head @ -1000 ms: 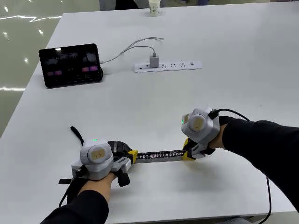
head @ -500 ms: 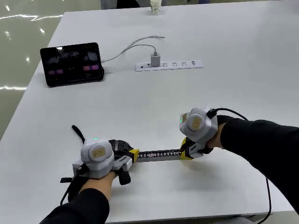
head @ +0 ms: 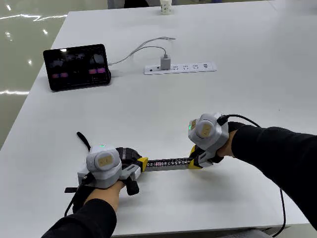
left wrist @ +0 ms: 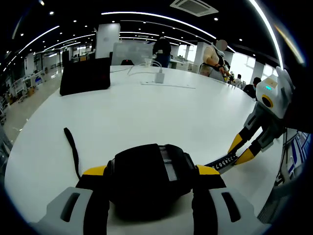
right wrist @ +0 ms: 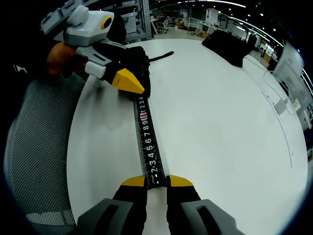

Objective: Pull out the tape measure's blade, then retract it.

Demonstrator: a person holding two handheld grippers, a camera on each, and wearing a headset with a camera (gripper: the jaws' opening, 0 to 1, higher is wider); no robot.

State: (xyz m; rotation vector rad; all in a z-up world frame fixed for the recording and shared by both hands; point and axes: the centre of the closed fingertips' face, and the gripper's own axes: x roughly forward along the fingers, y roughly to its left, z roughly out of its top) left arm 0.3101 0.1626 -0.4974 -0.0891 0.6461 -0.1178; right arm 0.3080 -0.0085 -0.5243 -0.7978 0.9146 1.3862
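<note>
Remote check, item by item. I find the left gripper (head: 132,167) low on the white table (head: 237,49) near its front edge, jaws clamped on either side of the black tape measure (head: 126,155). In the left gripper view the two yellow-tipped jaws of the left gripper (left wrist: 151,171) press against both flanks of the tape measure (left wrist: 149,181), which rests on the table surface. A black strap (head: 82,141) trails from the case across the table, away from the person.

The blade (head: 166,162) is drawn out a short length and runs flat, just above or on the table, from the case to the right gripper (head: 192,164). In the right gripper view I read the numbered blade (right wrist: 148,142) running straight from the tape measure (right wrist: 139,61) to the right gripper (right wrist: 157,181), whose jaws are closed together on the blade's tip. The left gripper view shows the right gripper (left wrist: 242,149) tilted down onto that end of the blade (left wrist: 222,162).

Well apart from the work, farther up the table: a dark tablet (head: 76,66) standing propped, a white power strip (head: 181,68) with a charger (head: 165,63) plugged in, a grey cable (head: 141,48) running from the charger toward the tablet, and a cup (head: 166,6) at the far edge
</note>
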